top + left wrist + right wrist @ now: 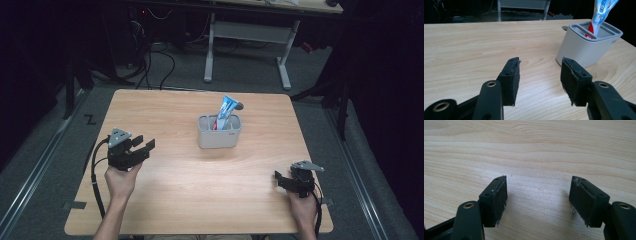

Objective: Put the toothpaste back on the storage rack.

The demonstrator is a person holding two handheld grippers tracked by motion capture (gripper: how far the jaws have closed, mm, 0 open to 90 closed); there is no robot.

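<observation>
Your left claw (pixel 141 143) gapes, gripping nothing; the holder (pixel 219 134) with its tube (pixel 226 111) stands ahead to its right. Your right claw (pixel 281 179) gapes over bare bench (pixel 165 110), well apart from the holder

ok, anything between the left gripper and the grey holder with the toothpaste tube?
Nothing: bare wood of the table separates the open left gripper from the holder, seen in the left gripper view and the high view.
</observation>
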